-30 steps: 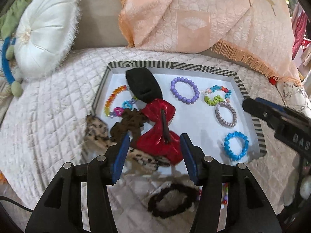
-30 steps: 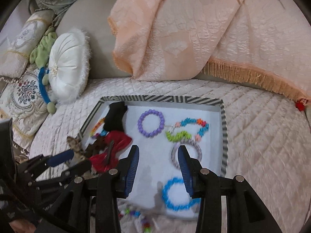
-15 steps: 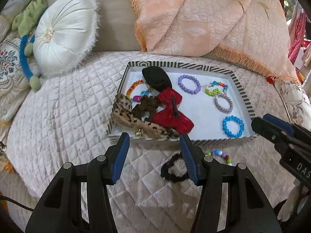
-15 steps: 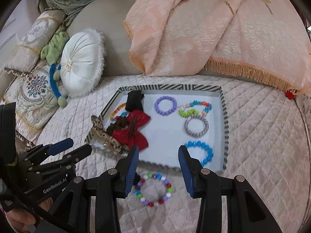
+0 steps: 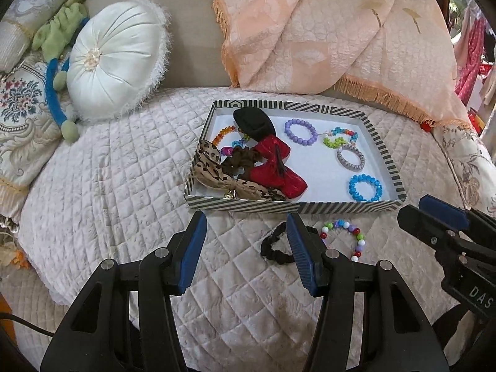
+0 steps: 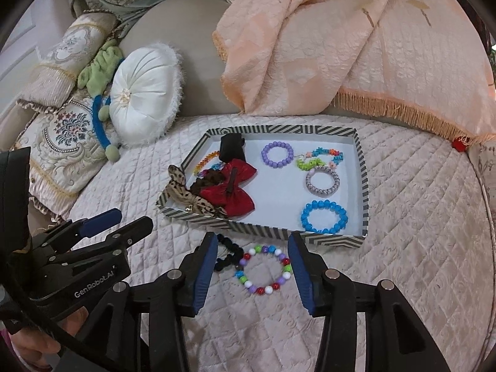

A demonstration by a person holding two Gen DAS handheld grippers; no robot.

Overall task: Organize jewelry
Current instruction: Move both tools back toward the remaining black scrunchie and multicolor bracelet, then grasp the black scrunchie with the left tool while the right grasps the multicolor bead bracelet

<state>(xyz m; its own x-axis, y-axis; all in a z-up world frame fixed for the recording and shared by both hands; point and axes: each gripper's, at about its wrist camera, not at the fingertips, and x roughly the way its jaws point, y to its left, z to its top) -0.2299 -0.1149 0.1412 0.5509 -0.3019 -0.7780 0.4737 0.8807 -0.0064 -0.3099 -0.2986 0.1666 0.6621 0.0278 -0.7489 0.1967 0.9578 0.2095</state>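
Observation:
A striped tray [image 5: 291, 207] [image 6: 260, 229] on the quilted bed holds a red bow [image 5: 272, 170] [image 6: 232, 190], a leopard bow [image 5: 214, 173], a black clip [image 5: 252, 122], a purple bracelet [image 5: 300, 131] [image 6: 276, 154], a blue bracelet [image 5: 365, 187] [image 6: 324, 216] and others. In front of the tray lie a black scrunchie [image 5: 274, 248] [image 6: 231, 254] and a multicolour bead bracelet [image 5: 344, 235] [image 6: 263, 268]. My left gripper [image 5: 246, 252] is open and empty near the scrunchie. My right gripper [image 6: 251, 274] is open and empty, its fingers either side of the bead bracelet.
A white round pillow [image 5: 114, 71] [image 6: 144, 93] and a green-blue plush [image 5: 59, 49] lie at the left. A peach fringed blanket [image 5: 325, 31] [image 6: 341, 40] hangs behind the tray. The bed edge falls off at the lower left.
Both grippers have pulled back from over the tray toward the bed's front. The scrunchie and bead bracelet have come into fuller view. Both stay open.

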